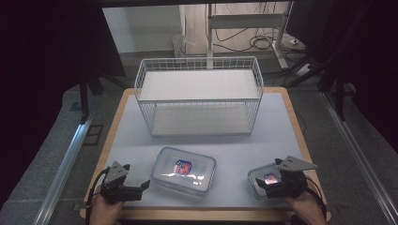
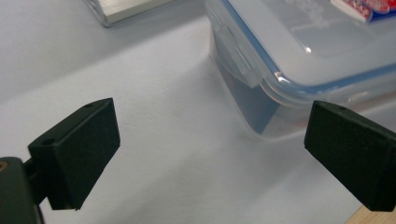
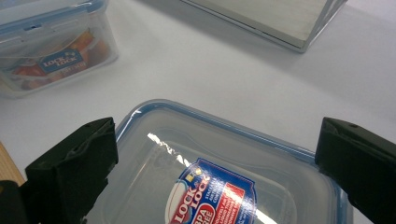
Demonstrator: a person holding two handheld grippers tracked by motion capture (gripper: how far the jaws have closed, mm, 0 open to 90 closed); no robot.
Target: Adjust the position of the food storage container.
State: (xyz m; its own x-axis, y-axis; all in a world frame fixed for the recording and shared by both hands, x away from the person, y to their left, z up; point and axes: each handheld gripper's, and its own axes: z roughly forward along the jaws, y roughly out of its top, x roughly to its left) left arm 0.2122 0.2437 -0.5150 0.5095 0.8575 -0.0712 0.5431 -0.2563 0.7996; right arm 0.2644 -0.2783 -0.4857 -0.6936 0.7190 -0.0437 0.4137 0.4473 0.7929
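High view: two lidded containers, wire basket.

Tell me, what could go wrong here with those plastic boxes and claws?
The right gripper hangs open over the small container, which sits near the table's front edge; a clumsy grab might push it off. The left gripper faces only a corner of the large container, so closing there may slip.

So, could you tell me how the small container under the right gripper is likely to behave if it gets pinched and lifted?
The small container looks like rigid clear plastic with its lid on, so it should probably hold its shape. Its glossy lid shows glare, so the right gripper, open with its jaws to either side of it, might slip. It seems low and flat, so unlikely to tip, and probably light.
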